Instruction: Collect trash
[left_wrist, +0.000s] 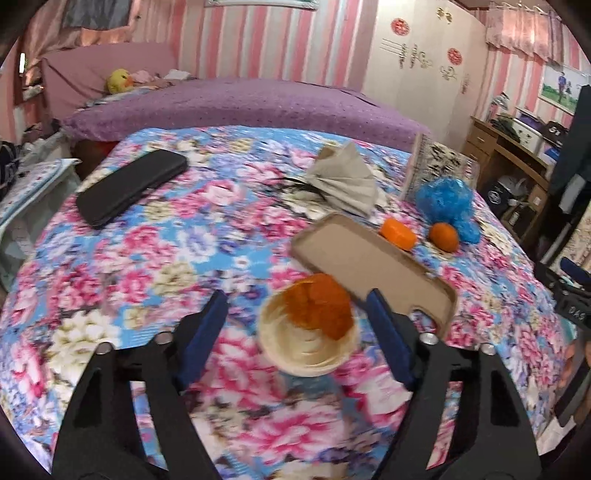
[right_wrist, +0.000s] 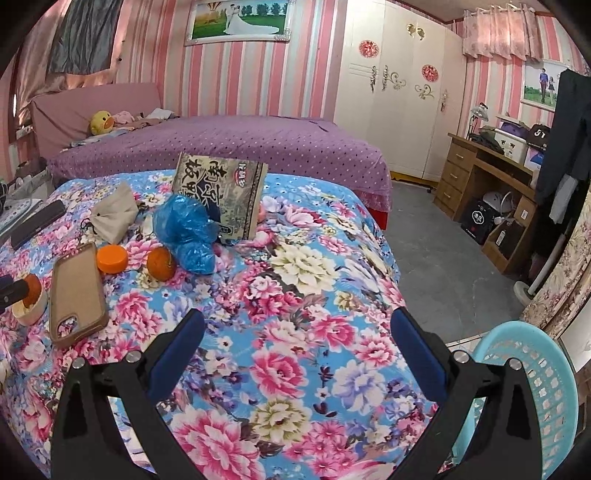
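Note:
A curled orange peel lies on the floral bedspread, white pith up with orange rind at its far side; it also shows in the right wrist view. My left gripper is open, its fingers either side of the peel. An orange cap, a small orange, a crumpled blue plastic bag, a beige tissue and a printed snack bag lie beyond. My right gripper is open and empty over the bedspread. A light blue waste basket stands at the bed's right edge.
A tan phone case lies just right of the peel. A black phone lies far left. A purple bed lies behind. A wooden desk and grey floor are to the right.

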